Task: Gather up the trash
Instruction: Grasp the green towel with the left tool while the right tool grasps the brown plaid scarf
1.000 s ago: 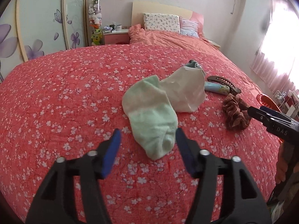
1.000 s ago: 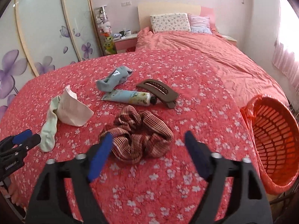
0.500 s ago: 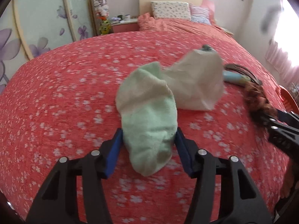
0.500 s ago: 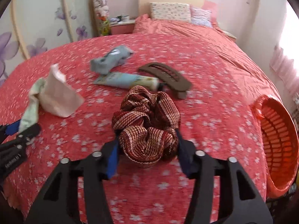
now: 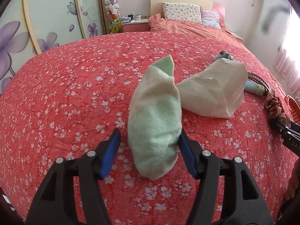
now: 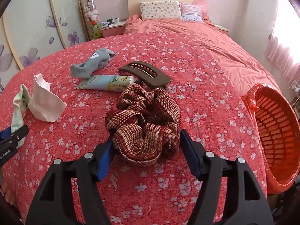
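A pale green sock [image 5: 155,116] lies on the red flowered bedspread [image 5: 65,103], its toe between the jaws of my left gripper [image 5: 149,133]. Those jaws are opening: the right pad touches the sock and the left pad stands clear of it. A crumpled white paper [image 5: 211,91] sits just right of the sock. My right gripper [image 6: 146,138] is around a red-brown striped scrunchie [image 6: 144,118], bunched up with both pads against it, while the jaws are opening. An orange basket [image 6: 277,131] with a plastic liner stands at the bed's right edge.
Beyond the scrunchie lie a brown hair clip [image 6: 146,73], a light blue tube [image 6: 106,82] and a grey-blue sock [image 6: 93,63]. Pillows [image 6: 159,10] and a headboard are at the far end. A nightstand [image 5: 135,25] and flowered wardrobe doors [image 5: 56,18] stand at the left.
Both grippers came down and forward over their items. The left jaws now straddle the sock's toe. The right jaws closed on the scrunchie, bunching it, then widened a little.
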`<state>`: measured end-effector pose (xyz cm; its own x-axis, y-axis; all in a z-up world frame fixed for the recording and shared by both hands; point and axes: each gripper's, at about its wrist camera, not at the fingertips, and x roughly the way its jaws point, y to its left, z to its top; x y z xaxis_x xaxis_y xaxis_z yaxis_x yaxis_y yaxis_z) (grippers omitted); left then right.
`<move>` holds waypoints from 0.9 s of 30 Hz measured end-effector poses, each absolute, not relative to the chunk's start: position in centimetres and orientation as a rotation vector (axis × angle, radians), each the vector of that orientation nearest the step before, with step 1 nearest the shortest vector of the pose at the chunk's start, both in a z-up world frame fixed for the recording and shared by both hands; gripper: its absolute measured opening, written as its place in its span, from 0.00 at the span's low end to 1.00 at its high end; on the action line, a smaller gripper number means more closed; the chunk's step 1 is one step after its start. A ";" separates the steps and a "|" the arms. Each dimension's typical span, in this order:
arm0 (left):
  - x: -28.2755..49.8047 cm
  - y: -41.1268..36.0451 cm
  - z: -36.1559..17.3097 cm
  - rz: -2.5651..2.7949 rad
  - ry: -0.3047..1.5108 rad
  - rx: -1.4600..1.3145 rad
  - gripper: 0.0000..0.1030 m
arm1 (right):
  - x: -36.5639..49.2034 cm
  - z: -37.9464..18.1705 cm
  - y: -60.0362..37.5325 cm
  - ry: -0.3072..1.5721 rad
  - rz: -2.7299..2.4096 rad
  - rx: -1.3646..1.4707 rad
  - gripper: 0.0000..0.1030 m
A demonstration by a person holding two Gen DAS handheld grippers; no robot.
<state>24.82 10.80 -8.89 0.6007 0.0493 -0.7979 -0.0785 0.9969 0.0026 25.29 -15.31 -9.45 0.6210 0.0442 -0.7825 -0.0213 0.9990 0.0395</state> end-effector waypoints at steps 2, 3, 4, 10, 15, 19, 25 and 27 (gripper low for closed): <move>24.9 10.7 -8.9 0.068 0.925 -0.038 0.62 | 25.4 -9.4 -15.4 0.902 0.039 0.042 0.68; 24.9 10.7 -8.9 0.065 0.925 -0.040 0.64 | 25.4 -9.4 -15.6 0.901 0.045 0.054 0.69; 25.0 10.6 -8.9 0.064 0.926 -0.040 0.64 | 25.4 -9.4 -15.6 0.901 0.048 0.058 0.69; 25.0 10.9 -9.1 0.072 0.927 -0.044 0.66 | 25.3 -9.5 -15.7 0.904 0.050 0.051 0.73; 25.0 11.1 -9.1 0.070 0.927 -0.044 0.68 | 25.4 -9.4 -15.5 0.904 0.054 0.055 0.74; 24.9 11.3 -9.2 0.069 0.927 -0.048 0.70 | 25.3 -9.4 -15.6 0.901 0.060 0.067 0.74; 24.8 11.6 -9.4 0.066 0.927 -0.055 0.72 | 25.3 -9.4 -16.0 0.899 0.071 0.082 0.76; 24.8 11.7 -9.4 0.066 0.927 -0.057 0.72 | 25.2 -9.4 -16.2 0.898 0.075 0.089 0.76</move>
<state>24.77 11.73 -9.38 0.5982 0.0327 -0.8007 -0.0817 0.9965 -0.0203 25.25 -16.22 -9.37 0.6212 0.1019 -0.7770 -0.0276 0.9937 0.1082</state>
